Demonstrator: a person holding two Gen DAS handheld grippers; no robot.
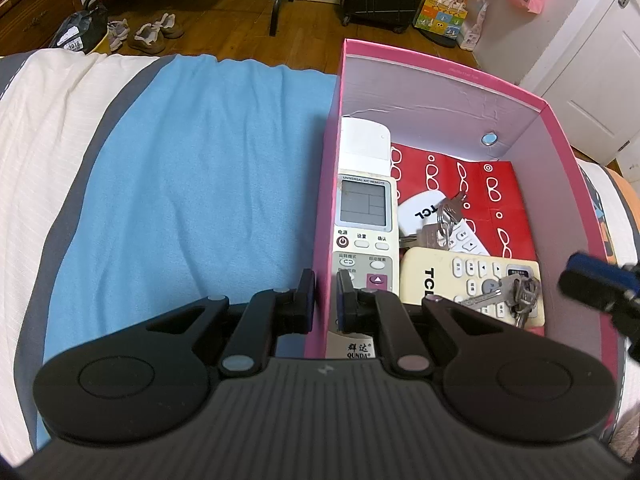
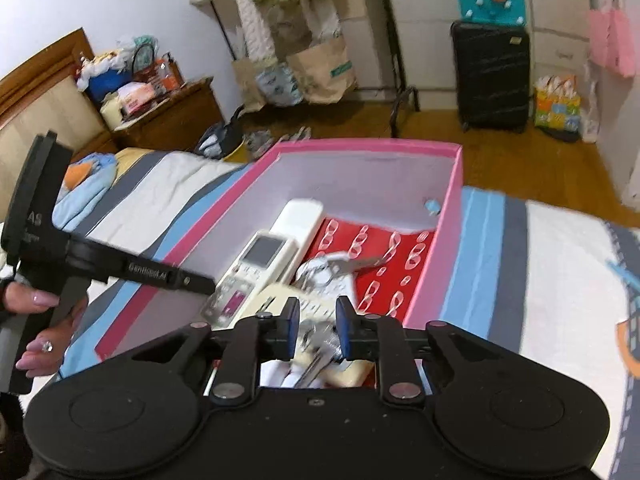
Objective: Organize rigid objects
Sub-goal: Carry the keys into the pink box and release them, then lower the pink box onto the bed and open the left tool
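A pink box [image 1: 440, 68] lies on the bed and holds a tall white A/C remote [image 1: 363, 216], a cream TCL remote [image 1: 460, 280], a small white TCL remote [image 1: 424, 216], two key bunches [image 1: 508, 288] and a red glasses-print card [image 1: 492, 196]. My left gripper [image 1: 325, 300] straddles the box's left wall, one finger outside and one inside over the A/C remote; its jaws stand slightly apart with the wall between. My right gripper [image 2: 317, 326] hovers over the keys [image 2: 320, 344] on the cream remote, jaws apart and empty. It shows at the right edge of the left wrist view [image 1: 592, 280].
A blue towel [image 1: 192, 184] covers the bed left of the box. The box [image 2: 360, 148] sits near the bed's far edge, with wooden floor [image 1: 248, 32], shoes [image 1: 152, 32] and a black suitcase [image 2: 490, 80] beyond. A hand holds the left gripper's handle [image 2: 40, 300].
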